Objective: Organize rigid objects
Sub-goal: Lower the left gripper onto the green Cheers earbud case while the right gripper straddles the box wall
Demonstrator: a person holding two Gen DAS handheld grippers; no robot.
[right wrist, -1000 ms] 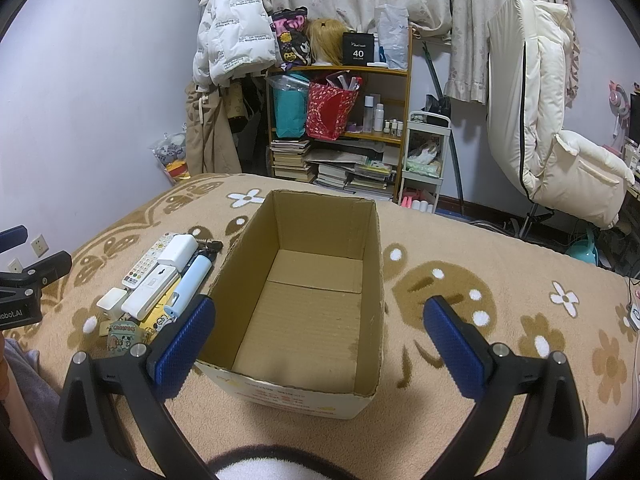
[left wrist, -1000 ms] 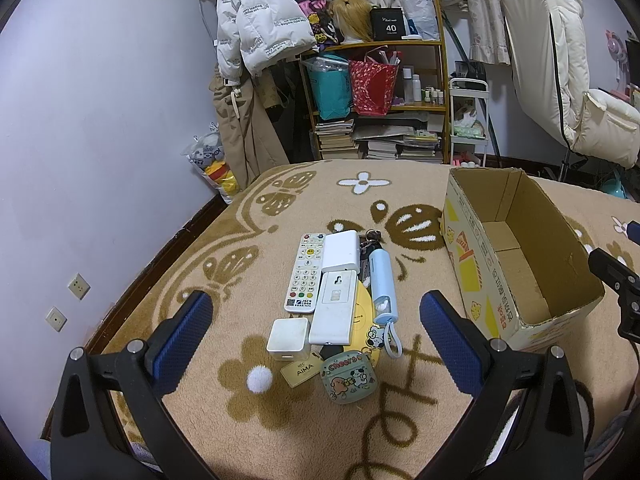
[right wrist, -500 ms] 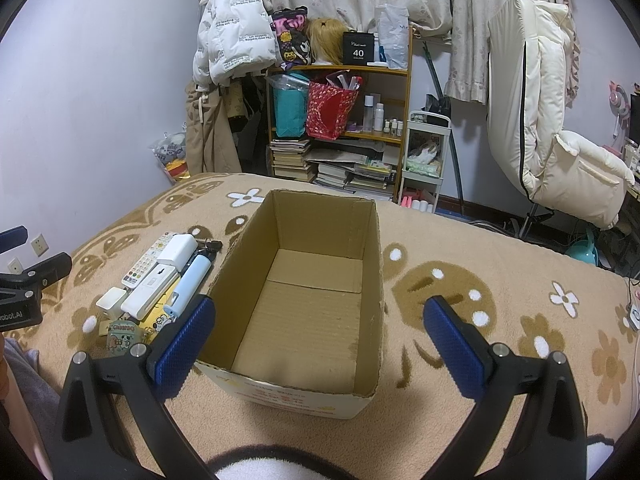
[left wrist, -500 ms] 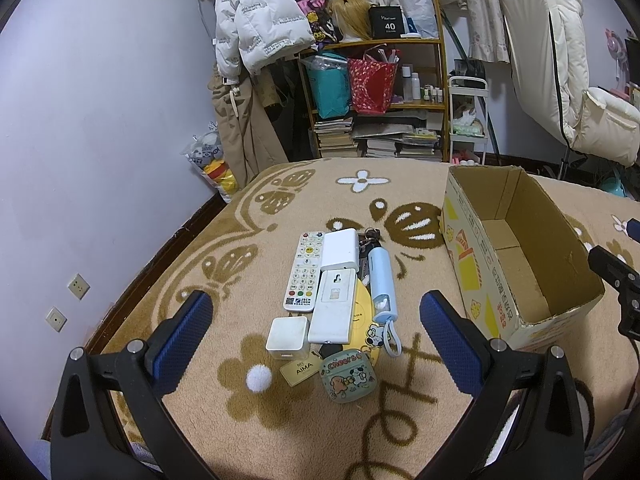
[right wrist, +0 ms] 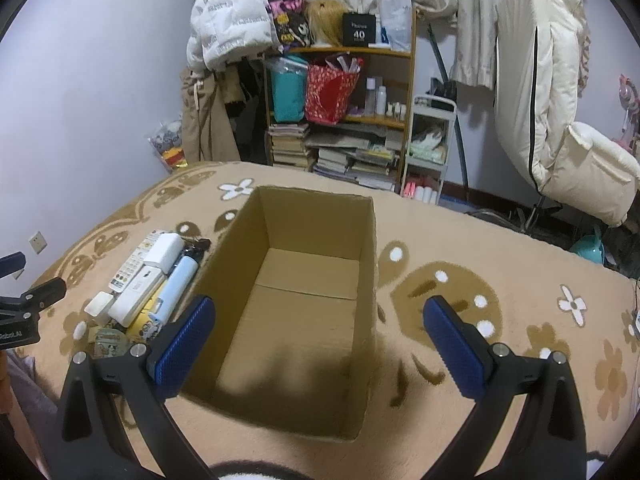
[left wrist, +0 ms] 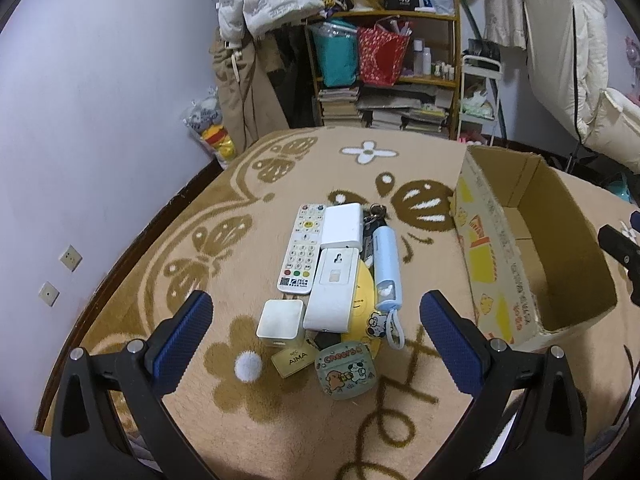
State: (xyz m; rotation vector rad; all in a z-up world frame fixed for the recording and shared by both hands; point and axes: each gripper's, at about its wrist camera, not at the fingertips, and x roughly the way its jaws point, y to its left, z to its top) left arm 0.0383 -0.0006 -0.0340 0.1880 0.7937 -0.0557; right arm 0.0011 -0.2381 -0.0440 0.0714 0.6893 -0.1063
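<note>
My left gripper [left wrist: 316, 334] hangs wide open and empty above a plush patterned blanket [left wrist: 248, 416]. Just beyond its ribbed blue pads lie hard plastic items: a rounded cartoon case [left wrist: 345, 368], white cube [left wrist: 280, 323], flat white remote [left wrist: 301, 254]. My right gripper [right wrist: 318, 336], equally spread and empty, has dropped closer over the open cardboard box [right wrist: 304, 312].

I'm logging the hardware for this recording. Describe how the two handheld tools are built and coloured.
Both match: the left tool and right tool each have two black, angular fingers tipped with blue ribbed pads, with silver screws along the black frames. Seen from the right wrist view, the left tool's black body carries white lettering, only partly readable. No cables show.
</note>
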